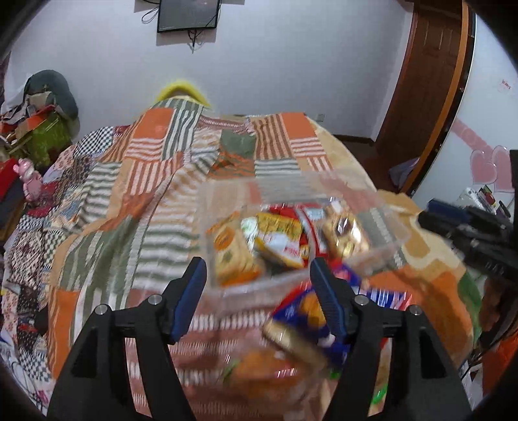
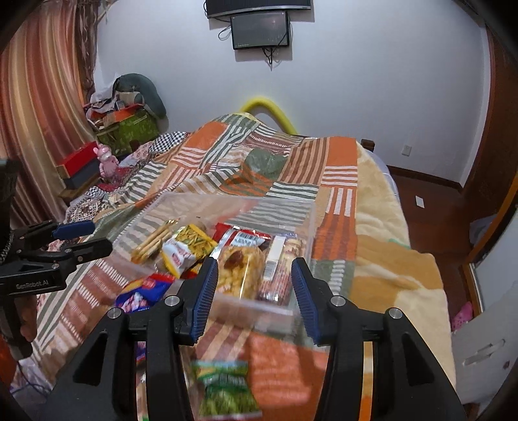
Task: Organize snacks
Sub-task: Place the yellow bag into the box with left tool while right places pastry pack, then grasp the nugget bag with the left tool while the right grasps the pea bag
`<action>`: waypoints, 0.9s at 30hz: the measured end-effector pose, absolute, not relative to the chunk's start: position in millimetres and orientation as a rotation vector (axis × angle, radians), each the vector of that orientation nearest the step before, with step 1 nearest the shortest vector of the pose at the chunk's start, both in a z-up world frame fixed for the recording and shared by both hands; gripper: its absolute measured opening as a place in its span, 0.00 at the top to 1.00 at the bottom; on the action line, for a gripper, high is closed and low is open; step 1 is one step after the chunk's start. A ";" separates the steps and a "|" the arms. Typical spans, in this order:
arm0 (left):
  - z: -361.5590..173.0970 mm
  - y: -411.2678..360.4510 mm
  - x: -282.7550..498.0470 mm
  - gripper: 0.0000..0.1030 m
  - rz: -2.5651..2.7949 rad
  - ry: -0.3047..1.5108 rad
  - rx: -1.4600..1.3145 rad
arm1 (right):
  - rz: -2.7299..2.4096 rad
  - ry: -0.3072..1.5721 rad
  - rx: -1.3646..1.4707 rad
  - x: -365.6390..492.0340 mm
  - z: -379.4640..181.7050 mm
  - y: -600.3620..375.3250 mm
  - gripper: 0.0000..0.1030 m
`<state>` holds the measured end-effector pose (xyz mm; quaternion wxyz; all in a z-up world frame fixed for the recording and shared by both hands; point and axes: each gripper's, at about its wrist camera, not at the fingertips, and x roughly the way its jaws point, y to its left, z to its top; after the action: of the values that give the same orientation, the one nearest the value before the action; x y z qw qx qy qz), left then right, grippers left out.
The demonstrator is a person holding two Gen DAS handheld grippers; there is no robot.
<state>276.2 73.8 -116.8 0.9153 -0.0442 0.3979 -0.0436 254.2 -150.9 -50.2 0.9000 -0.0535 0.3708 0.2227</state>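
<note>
Left wrist view
Left gripper: jaws spread, nothing pinched.
Clear box: on the patchwork quilt, ahead of the fingers, holding snack packets.
Blue packet: loose on the quilt, just beside the box.

Right wrist view
Right gripper: jaws apart, empty, over the box's near wall.
Green packet: on the quilt below.

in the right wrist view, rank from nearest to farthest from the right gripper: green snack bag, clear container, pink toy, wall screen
1. green snack bag, just below the right gripper
2. clear container, just ahead
3. pink toy, far left beside the bed
4. wall screen, top, on the far wall
</note>
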 end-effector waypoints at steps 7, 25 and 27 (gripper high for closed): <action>-142.7 74.6 232.2 0.31 -0.097 0.894 -0.090 | 0.457 0.813 -0.105 228.9 -63.6 -162.3 0.55; -207.2 57.8 211.2 0.13 -0.036 0.977 -0.040 | 0.511 1.002 -0.085 212.8 -125.8 -157.3 0.51; -212.0 58.0 216.0 0.13 -0.030 0.973 -0.043 | 0.510 1.014 -0.096 214.0 -131.5 -154.5 0.51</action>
<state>216.0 58.0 -212.0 0.8837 -0.0208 0.4674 -0.0145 214.0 -154.5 -131.5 0.8420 -0.0454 0.4802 0.2417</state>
